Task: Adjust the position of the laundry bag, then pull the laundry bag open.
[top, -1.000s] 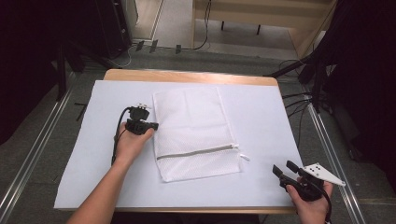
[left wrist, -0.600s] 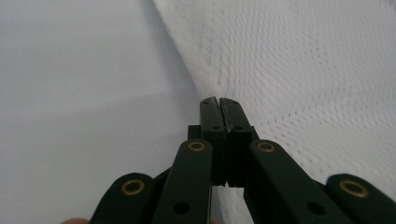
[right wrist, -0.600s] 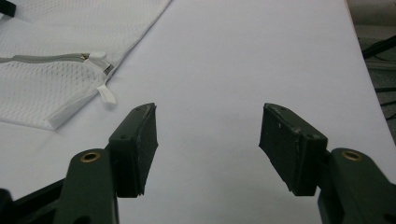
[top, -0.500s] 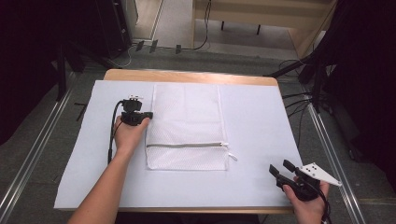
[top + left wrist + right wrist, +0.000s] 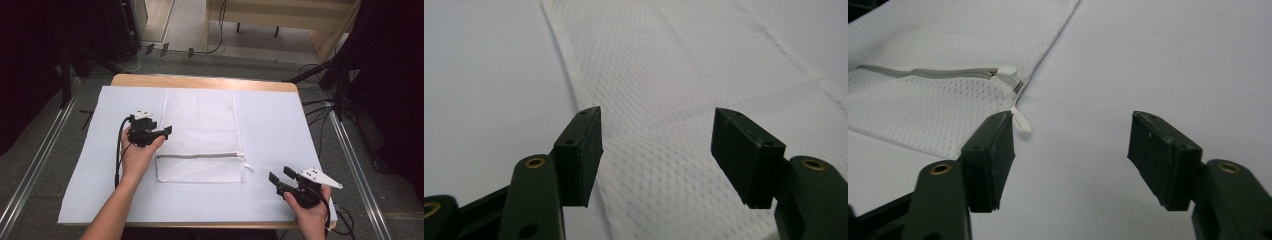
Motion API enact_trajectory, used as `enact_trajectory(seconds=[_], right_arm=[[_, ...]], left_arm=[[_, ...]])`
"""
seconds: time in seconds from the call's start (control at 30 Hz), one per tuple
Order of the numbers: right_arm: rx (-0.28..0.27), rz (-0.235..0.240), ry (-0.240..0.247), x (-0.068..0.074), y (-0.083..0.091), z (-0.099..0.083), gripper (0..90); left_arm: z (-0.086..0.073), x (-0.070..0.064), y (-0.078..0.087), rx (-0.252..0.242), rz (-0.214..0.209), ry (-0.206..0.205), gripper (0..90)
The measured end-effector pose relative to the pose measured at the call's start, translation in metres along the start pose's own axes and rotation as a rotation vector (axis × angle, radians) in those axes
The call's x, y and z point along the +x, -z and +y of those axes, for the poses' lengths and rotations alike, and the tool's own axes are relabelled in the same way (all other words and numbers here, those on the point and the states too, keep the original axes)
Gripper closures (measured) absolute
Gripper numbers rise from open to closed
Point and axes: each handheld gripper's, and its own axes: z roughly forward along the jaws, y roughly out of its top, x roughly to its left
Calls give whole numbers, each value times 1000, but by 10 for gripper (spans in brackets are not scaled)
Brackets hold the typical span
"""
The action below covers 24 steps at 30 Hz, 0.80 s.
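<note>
The left gripper (image 5: 167,130) is released, its 2 black jaws spread wide with nothing between them. It hovers at the left edge of the white mesh laundry bag (image 5: 200,127), and in the left gripper view (image 5: 656,150) the jaws straddle that edge, with netted fabric filling the gap. The left hand (image 5: 136,152) holds it just beside the bag, about halfway along its length.

The right gripper (image 5: 278,176) is released too, jaws apart and empty, held by the right hand (image 5: 307,205) near the bench's front right corner and apart from the bag. In the right gripper view (image 5: 1072,152) its jaws point toward the bag's near right corner, where the grey zipper (image 5: 923,73) ends at a white pull tab (image 5: 1007,71).

The bag lies flat in the middle of the pale sheet (image 5: 280,125) covering the wooden bench (image 5: 200,83), zipper (image 5: 200,155) running across near its front end.
</note>
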Motion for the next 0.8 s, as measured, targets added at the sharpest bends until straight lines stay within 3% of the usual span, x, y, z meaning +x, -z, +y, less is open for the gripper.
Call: enact_trajectory(seconds=[0.17, 0.2, 0.23, 0.43, 0.63, 0.73, 0.8], right_arm=[[30, 18, 14, 14, -18, 8, 400], [30, 18, 14, 14, -18, 8, 400], [36, 36, 13, 18, -26, 12, 466], [39, 102, -12, 32, -48, 23, 516], [60, 91, -28, 42, -64, 27, 546], [106, 50, 6, 49, -75, 23, 506], [128, 24, 1, 49, -78, 20, 496]], left_arm=[[-20, -25, 16, -36, -63, -25, 352], [-20, -25, 16, -36, -63, -25, 351], [-25, -32, 18, -43, -85, -31, 353], [-30, -53, 16, -35, -135, -63, 382], [-32, -66, 11, -24, -163, -90, 393], [-36, -74, 8, -8, -169, -110, 395], [-38, -75, 6, -2, -173, -111, 396]])
